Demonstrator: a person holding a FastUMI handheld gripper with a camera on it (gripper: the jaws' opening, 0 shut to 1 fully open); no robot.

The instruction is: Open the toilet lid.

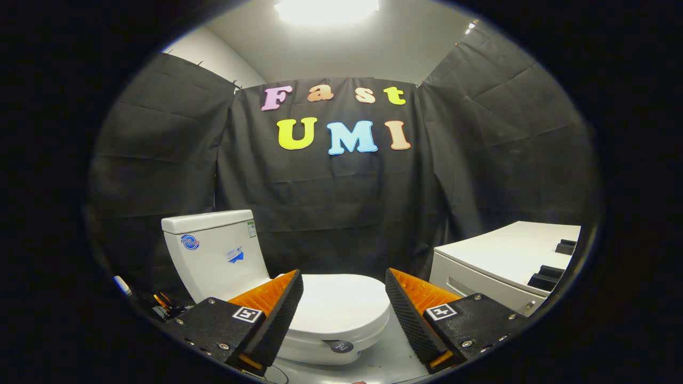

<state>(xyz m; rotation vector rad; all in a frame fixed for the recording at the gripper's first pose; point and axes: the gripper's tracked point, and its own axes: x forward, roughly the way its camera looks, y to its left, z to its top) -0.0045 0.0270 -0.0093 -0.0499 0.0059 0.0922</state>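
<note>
A white toilet stands ahead of me with its lid [341, 301] lying flat and closed over the bowl. Its cistern [216, 256] rises behind and left of the lid. My gripper [344, 288] hovers above the lid with its two fingers spread wide and nothing between them. The lid's front edge shows in the gap between the fingers. A small dark round tag [341, 346] sits on the front rim below the lid.
A white cabinet [501, 261] with dark handle recesses stands to the right of the toilet. Small items, a pen among them, lie on the floor left of the cistern [155, 301]. Black cloth walls close in the booth behind.
</note>
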